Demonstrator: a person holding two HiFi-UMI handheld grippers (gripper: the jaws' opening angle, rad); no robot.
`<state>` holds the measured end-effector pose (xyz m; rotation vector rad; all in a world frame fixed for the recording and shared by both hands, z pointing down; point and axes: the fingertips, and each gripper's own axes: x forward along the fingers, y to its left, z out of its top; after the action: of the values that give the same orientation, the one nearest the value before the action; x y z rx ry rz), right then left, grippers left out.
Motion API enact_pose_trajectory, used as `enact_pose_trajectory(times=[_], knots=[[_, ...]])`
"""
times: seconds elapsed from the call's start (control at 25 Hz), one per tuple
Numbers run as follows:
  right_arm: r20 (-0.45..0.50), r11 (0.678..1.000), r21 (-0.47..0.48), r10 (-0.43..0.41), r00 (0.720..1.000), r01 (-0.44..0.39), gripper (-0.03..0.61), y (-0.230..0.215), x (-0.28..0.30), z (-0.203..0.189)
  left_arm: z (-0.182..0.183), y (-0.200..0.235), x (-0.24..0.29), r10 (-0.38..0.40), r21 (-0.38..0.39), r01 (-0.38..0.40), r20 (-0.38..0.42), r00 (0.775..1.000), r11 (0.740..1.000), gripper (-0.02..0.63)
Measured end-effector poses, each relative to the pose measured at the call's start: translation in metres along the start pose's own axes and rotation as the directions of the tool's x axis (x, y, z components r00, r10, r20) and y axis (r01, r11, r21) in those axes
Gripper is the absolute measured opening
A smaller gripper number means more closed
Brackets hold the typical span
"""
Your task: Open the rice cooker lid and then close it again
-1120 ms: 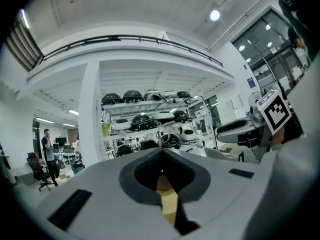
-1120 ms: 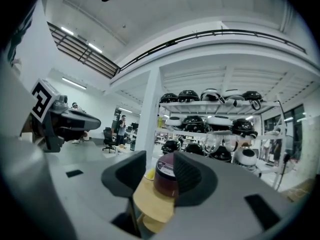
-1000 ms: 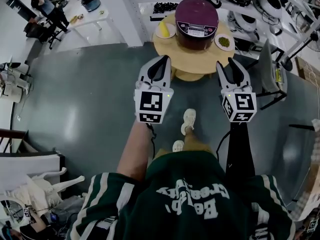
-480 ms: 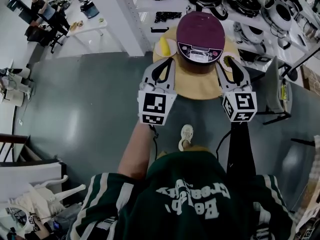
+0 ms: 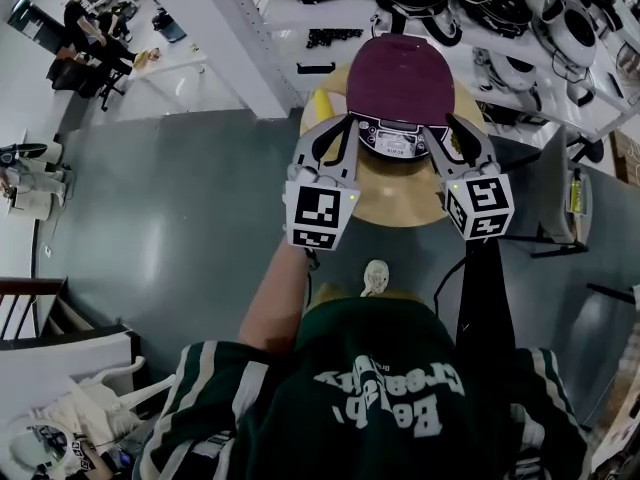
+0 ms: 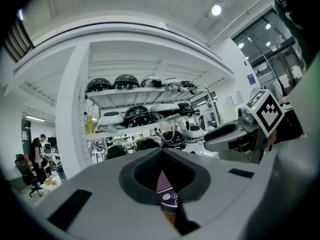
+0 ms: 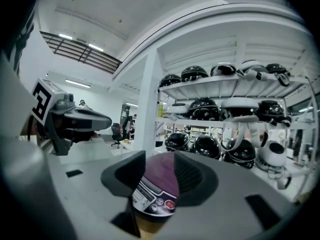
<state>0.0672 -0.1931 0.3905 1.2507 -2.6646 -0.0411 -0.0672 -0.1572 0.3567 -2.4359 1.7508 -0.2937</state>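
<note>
The round wooden tabletop (image 5: 400,196) carries the purple rice cooker (image 5: 400,78), its lid down. It looks heavy, rigid and smooth-shelled, and I judge the lid best worked at its front edge, above the control panel (image 5: 398,142). The left gripper (image 5: 337,123) has its jaws pinched together on nothing. The right gripper (image 5: 455,136) has its jaws spread and empty. The latch and hinge cannot be made out.

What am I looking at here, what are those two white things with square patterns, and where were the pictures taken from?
A person holds a pair of tongs in each hand; the patterned cubes are part of them. One picture comes from a head camera looking down; the other two from cameras on the tongs. The left tongs are shut, the right tongs open; neither holds anything. Ahead, a purple rice cooker, lid closed, sits on a round wooden table.
</note>
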Motion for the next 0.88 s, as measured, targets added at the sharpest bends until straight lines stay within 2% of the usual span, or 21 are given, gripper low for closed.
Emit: enact_pose_trajectory(times=[0.2,0.4,0.6,0.88], knots=[[-0.077,0.994,0.017,0.106,0.991,-0.105,0.198,0.008,0.020,-0.017,-0.007,-0.004,0.019,-0.024,-0.011,0.024,-0.005,1.000,1.000,0.002],[-0.208,0.983,0.000,0.180,0.961,-0.185,0.199,0.025,0.040,-0.037,-0.012,0.003,0.029,-0.050,-0.017,0.050,-0.009,0.999,0.999,0.000],[-0.394,0.962,-0.019,0.243,0.887,-0.272,0.193,0.041,0.057,-0.065,-0.020,0.013,0.044,-0.096,-0.023,0.095,-0.018,0.995,0.995,0.000],[-0.542,0.947,-0.002,0.270,0.796,-0.322,0.190,0.056,0.077,-0.087,-0.033,0.025,0.073,-0.182,-0.047,0.180,-0.027,0.983,0.983,0.001]])
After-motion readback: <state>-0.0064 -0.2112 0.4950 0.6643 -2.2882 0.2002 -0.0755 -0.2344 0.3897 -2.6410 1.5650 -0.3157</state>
